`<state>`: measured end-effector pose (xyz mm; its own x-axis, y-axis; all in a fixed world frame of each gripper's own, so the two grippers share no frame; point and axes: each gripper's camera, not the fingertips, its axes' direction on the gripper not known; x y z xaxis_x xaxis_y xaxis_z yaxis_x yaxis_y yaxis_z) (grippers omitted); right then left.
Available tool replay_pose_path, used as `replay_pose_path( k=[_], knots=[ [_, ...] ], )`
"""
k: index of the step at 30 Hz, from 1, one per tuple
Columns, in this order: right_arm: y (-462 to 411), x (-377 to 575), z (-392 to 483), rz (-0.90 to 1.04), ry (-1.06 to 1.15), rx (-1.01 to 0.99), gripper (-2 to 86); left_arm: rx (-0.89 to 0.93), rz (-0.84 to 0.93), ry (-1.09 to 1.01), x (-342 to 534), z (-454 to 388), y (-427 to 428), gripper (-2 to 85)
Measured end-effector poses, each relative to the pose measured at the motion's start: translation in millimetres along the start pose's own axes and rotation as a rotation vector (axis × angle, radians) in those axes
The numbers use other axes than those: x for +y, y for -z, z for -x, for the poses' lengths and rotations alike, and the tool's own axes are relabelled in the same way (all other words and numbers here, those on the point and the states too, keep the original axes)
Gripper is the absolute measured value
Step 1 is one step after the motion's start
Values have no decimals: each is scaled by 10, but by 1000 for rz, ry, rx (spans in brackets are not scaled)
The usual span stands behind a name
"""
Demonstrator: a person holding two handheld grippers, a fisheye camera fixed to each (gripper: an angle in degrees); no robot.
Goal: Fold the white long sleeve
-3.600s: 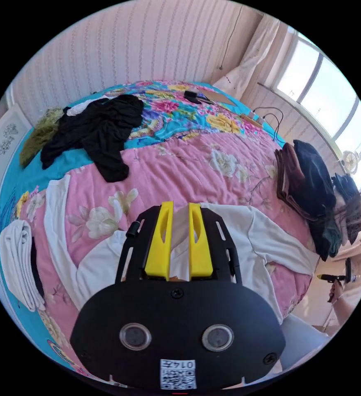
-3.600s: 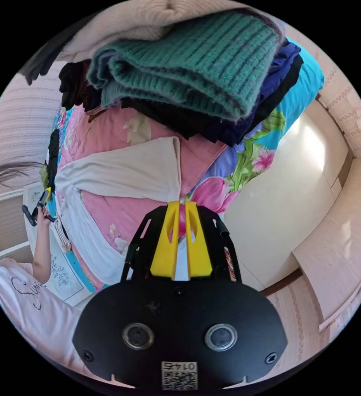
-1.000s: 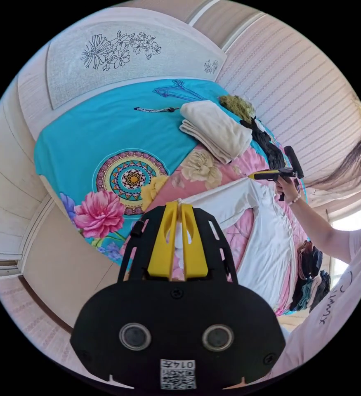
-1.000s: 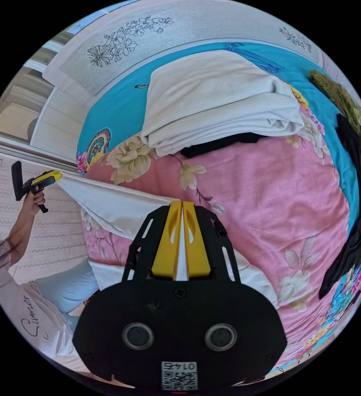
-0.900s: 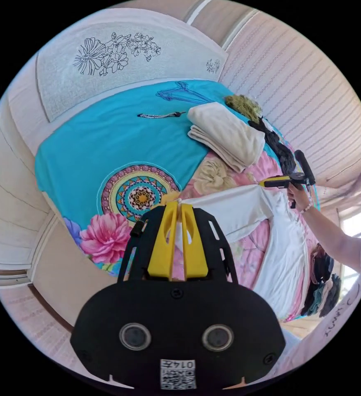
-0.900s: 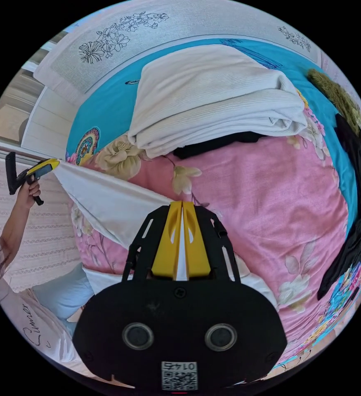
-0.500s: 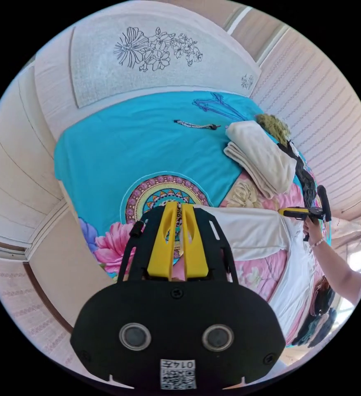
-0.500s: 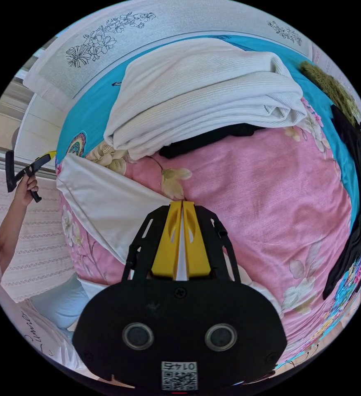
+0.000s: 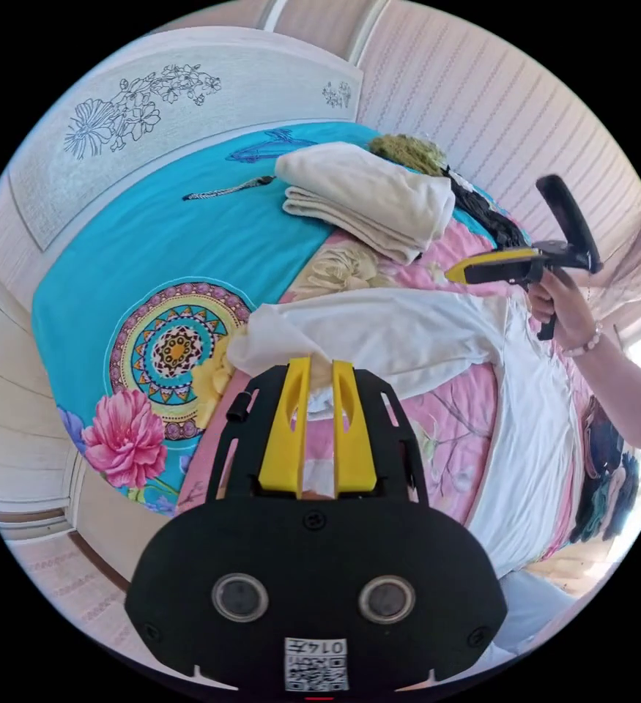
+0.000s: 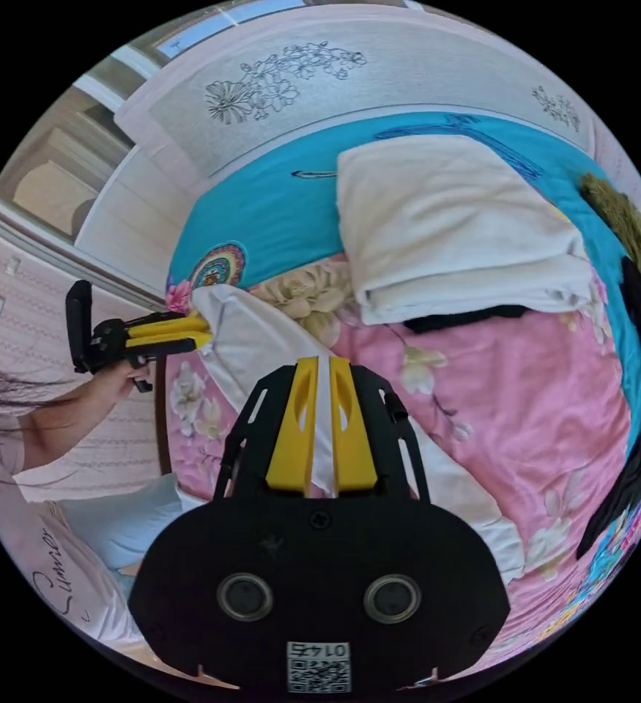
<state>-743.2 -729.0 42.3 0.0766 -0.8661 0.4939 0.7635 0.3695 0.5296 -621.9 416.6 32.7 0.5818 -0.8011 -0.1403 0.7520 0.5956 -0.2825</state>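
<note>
On the pink bedspread (image 9: 452, 432), both grippers hover unclenched over the white long sleeve (image 9: 408, 337), spread flat, folding barely begun.

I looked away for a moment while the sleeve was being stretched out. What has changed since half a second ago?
Both grippers have let go of the white long sleeve: the left gripper and right gripper now stand open, and the sleeve end lies crumpled on the bed. The folded white pile stayed put.
</note>
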Motion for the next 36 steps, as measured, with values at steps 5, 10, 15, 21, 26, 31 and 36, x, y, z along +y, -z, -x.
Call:
replay_pose_path(
  k=[5,10,15,21,26,31,36],
  knots=[
    [-391,-406,568,60,219,-99,27,16,-54,102,164,-15,230,50],
    [-650,-657,1062,29,351,-146,45,7,-80,190,448,94,531,51],
    [-1126,-973,1290,116,384,-165,72,-7,-49,276,638,321,434,59],
    [-1499,-828,1082,335,403,-97,25,63,-30,223,731,164,322,64],
    [-1360,-487,831,316,336,-133,29,82,-35,219,806,195,376,65],
    [-1252,-302,724,282,276,-91,50,82,-89,212,808,267,429,76],
    [-1148,-73,710,200,240,-118,58,203,-93,171,730,255,267,107]
  ],
)
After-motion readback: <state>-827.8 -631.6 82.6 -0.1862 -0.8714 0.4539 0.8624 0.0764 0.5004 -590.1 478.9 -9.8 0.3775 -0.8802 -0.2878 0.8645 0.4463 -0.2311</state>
